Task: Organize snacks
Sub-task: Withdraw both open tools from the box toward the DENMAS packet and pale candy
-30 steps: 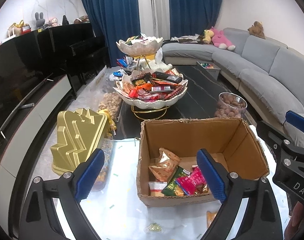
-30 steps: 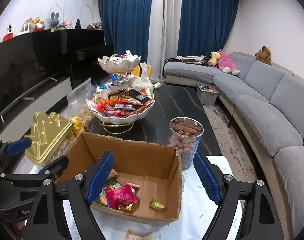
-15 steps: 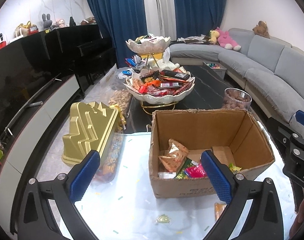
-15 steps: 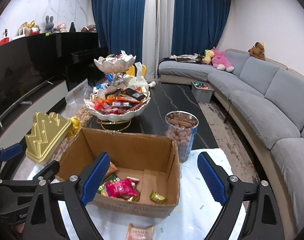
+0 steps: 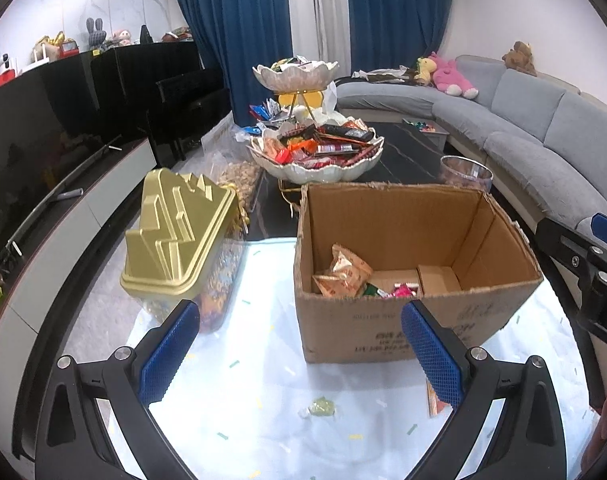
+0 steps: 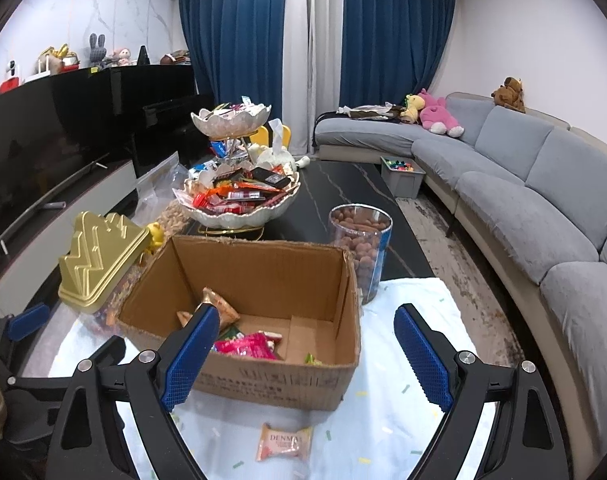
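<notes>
While both sets of tongs hang wide apart and empty over the bench (image 5: pixel 263 380), the step in hand looks like picking up the loose snacks lying short of the cardboard box (image 6: pixel 263 384). The left tongs (image 5: pixel 299 354) frame a small green candy (image 5: pixel 322 407) at six o'clock; the right tongs (image 6: pixel 303 360) have a pink-and-white biscuit packet (image 6: pixel 284 443) at six o'clock, just in front of the box. The next move likely calls for lowering onto one wrapper and closing gently, as both lie flat. The box holds an orange pouch (image 5: pixel 345 274) and a pink packet (image 6: pixel 247 346). At twelve o'clock, a tiered bowl (image 6: pixel 239 216) brims with bars; a clear jar (image 6: pixel 361 248) holds brown nuts.
</notes>
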Tool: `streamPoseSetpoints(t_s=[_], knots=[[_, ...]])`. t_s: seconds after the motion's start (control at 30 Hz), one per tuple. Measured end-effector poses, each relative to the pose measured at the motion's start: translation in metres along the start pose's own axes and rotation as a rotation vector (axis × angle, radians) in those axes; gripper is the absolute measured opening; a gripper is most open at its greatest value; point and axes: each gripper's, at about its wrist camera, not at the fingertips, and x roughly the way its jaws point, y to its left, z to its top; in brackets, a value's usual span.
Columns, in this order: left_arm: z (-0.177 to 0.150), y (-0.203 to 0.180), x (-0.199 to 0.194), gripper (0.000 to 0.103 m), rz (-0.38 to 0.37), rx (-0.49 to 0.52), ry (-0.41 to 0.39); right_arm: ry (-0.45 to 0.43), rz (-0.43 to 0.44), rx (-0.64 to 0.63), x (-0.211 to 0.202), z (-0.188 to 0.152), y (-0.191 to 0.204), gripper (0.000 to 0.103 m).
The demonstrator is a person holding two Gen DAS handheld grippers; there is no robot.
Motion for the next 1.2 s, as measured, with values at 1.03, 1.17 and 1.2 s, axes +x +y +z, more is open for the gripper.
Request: streamPoseSetpoints(t_s=[1.03, 1.17, 1.2], knots=[[-0.081, -0.003, 0.014, 0.102, -0.026, 0.006, 0.014, 0.053, 0.011, -0.075, 0.005, -0.076, 0.018, 0.09], [-0.092, -0.004, 0.022, 0.102, -0.021, 0.008, 0.021, 0.05, 0.005, -0.101, 0.008, -0.088, 0.023, 0.09], [-0.094, -0.005, 0.024, 0.102, -0.018, 0.011, 0.022, 0.05, 0.003, -0.108, 0.009, -0.091, 0.023, 0.09]])
